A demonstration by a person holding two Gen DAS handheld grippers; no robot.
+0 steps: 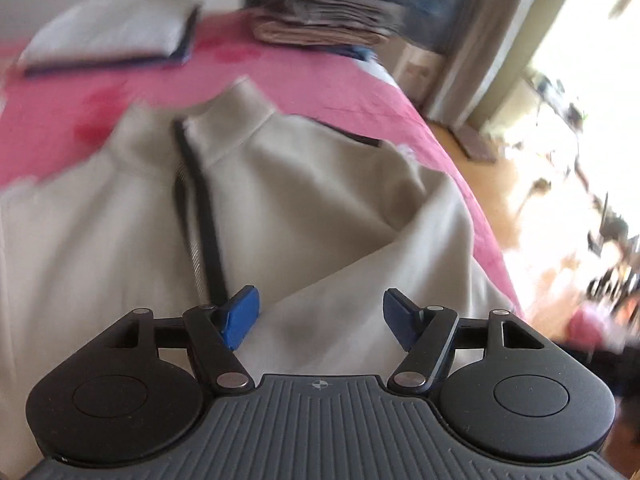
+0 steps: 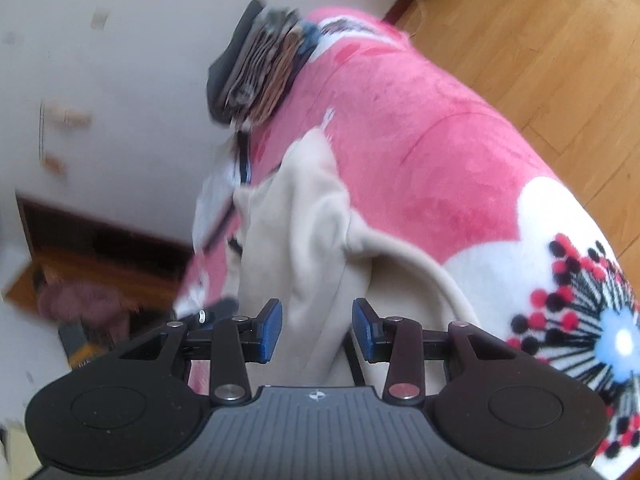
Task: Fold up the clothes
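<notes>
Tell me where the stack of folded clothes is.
In the left wrist view the stack of folded clothes sits at the pink blanket's far edge, beyond the beige jacket.

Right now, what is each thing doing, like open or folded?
Jacket: spread on the bed, unfolded, zip open at the collar.
Stack: folded clothes, piled.
Grey cloth: folded flat.
Left gripper: open, holding nothing.
Right gripper: jaws partly open with jacket fabric between them; grip unclear.
</notes>
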